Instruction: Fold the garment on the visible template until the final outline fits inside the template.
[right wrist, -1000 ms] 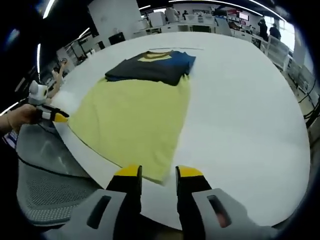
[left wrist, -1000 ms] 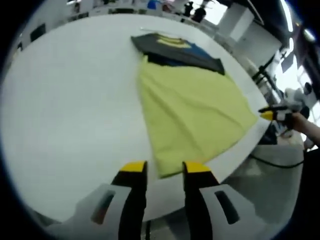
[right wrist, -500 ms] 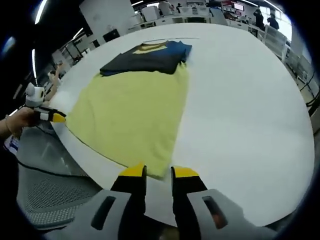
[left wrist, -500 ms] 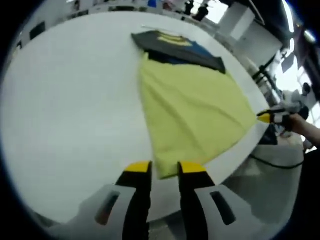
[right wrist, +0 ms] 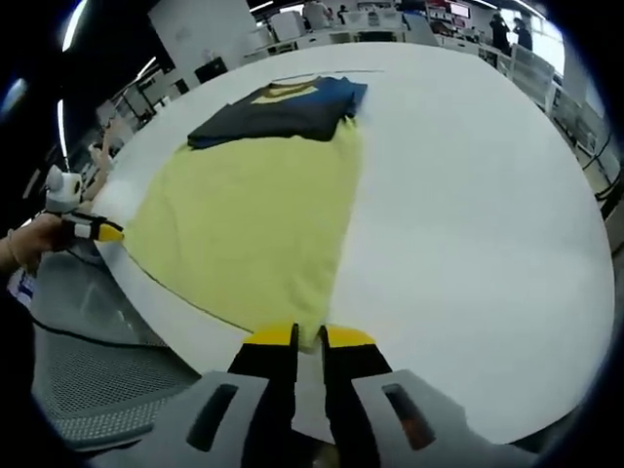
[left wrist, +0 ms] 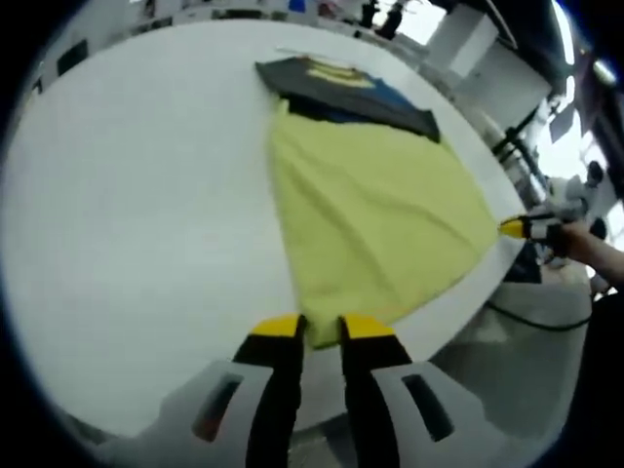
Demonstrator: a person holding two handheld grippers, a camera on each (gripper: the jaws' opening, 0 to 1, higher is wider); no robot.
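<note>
Yellow-tipped jaws of the left gripper [left wrist: 311,330] pinch one near corner of the yellow-green garment [left wrist: 370,214]; the right gripper [right wrist: 310,337] likewise clamps the other near corner between nearly closed jaws. Ahead of both grippers the garment lies flat on the white table [right wrist: 468,195], its dark upper part [right wrist: 283,107] farthest away. Beyond the table edge, a hand [right wrist: 34,239] shows.

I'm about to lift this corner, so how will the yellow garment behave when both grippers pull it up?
The yellow garment lies flat with soft wrinkles, so it will probably drape and sag between the left gripper and right gripper. It looks thin and light, so its dark folded top may drag along.
</note>
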